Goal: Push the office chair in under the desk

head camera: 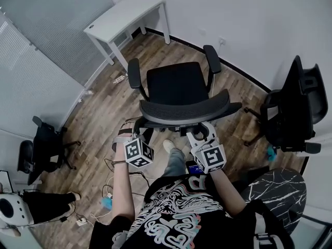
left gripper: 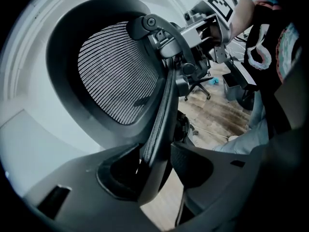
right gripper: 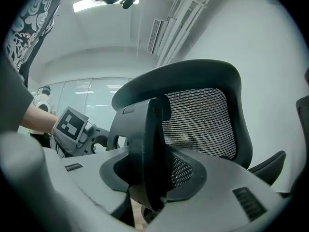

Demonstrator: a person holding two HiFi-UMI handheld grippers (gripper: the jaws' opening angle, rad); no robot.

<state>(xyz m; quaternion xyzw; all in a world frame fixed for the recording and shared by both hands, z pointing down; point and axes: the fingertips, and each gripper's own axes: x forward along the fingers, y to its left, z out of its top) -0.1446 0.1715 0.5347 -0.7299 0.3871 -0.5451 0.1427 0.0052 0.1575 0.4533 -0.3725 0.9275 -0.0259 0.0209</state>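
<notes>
A black mesh office chair (head camera: 179, 87) stands mid-floor with its backrest (head camera: 184, 112) toward me and its seat facing the white desk (head camera: 124, 17) at the far left. My left gripper (head camera: 134, 130) is shut on the left edge of the backrest; its own view shows the rim (left gripper: 159, 124) running between the jaws of the left gripper (left gripper: 157, 166), below the mesh (left gripper: 113, 71). At the backrest's right side my right gripper (head camera: 199, 134) grips too: a black frame strut (right gripper: 145, 144) sits clamped in the right gripper (right gripper: 152, 178), beside the mesh (right gripper: 203, 120).
A second black chair (head camera: 290, 108) stands at the right wall and a third (head camera: 44, 144) at the left. Cables (head camera: 106, 191) lie on the wood floor by my feet. A dark marbled tabletop (head camera: 270, 188) is at my right.
</notes>
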